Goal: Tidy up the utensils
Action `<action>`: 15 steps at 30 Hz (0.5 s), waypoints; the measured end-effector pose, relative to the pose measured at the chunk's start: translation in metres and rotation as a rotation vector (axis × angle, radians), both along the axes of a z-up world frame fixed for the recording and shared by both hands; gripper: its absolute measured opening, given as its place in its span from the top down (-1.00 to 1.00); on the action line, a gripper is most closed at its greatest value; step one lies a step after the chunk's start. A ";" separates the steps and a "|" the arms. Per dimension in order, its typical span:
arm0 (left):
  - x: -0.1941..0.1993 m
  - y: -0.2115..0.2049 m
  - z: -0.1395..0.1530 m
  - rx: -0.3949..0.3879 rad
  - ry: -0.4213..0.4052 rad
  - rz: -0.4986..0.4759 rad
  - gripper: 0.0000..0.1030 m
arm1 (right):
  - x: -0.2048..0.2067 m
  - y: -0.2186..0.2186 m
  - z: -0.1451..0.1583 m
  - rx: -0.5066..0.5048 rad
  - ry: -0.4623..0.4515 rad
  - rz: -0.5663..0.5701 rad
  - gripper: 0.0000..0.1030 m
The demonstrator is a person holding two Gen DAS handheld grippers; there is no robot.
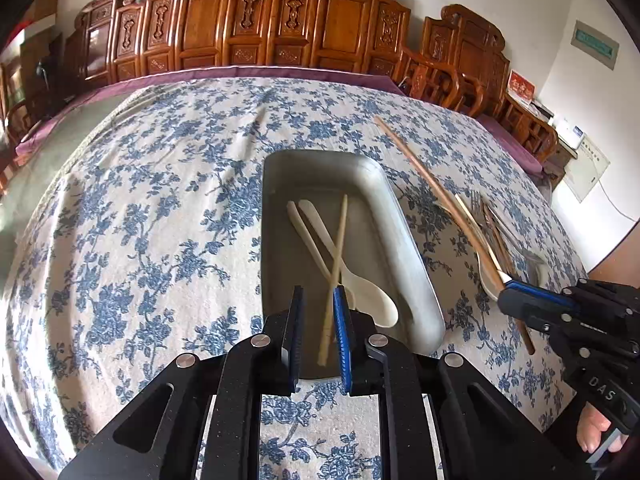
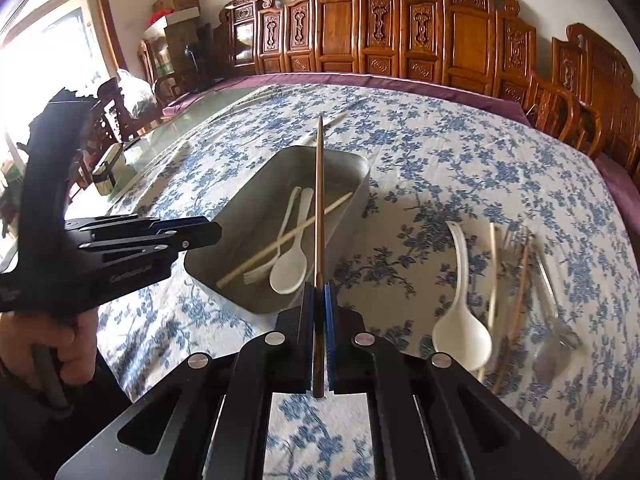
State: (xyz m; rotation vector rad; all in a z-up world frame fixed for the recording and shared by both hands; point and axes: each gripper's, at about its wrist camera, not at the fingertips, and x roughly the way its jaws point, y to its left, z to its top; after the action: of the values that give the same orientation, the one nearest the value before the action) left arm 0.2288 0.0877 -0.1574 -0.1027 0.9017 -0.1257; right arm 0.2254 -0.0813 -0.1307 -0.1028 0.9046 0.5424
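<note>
Desk [image 1: 140, 208] under blue floral cloth, carved wooden chairs [image 1: 256, 28] along the wall. Right gripper [image 2: 320, 292] clamps brown chopstick [image 2: 319, 200] over metal tray [image 2: 240, 208]. Left gripper [image 1: 318, 300] slightly parted, pale chopstick [image 1: 336, 256] loose between the jaws, lying in tray.

The surface [image 1: 140, 200] has a white cloth with blue flowers. The tray [image 1: 404, 240] is grey, the spoon [image 1: 372, 300] cream, the chopstick [image 2: 319, 200] brown.

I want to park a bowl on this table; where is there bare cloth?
The tablecloth left of the metal tray is bare out to the table's edge, as is the stretch behind the tray. Right of the tray is crowded: a white spoon, chopsticks and forks lie there together.
</note>
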 end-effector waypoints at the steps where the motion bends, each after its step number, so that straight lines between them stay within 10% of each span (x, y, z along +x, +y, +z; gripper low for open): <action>1: 0.000 0.001 0.001 0.002 -0.004 0.004 0.74 | 0.003 0.002 -0.002 0.006 0.009 -0.002 0.88; 15: 0.002 0.036 0.014 0.015 -0.053 0.113 -0.12 | 0.031 0.040 -0.019 0.034 0.093 0.011 0.88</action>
State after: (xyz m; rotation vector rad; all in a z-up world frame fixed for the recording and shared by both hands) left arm 0.2312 0.1233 -0.1437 -0.1350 0.8417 -0.0165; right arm 0.2565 -0.0416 -0.1501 -0.0519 0.9857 0.5768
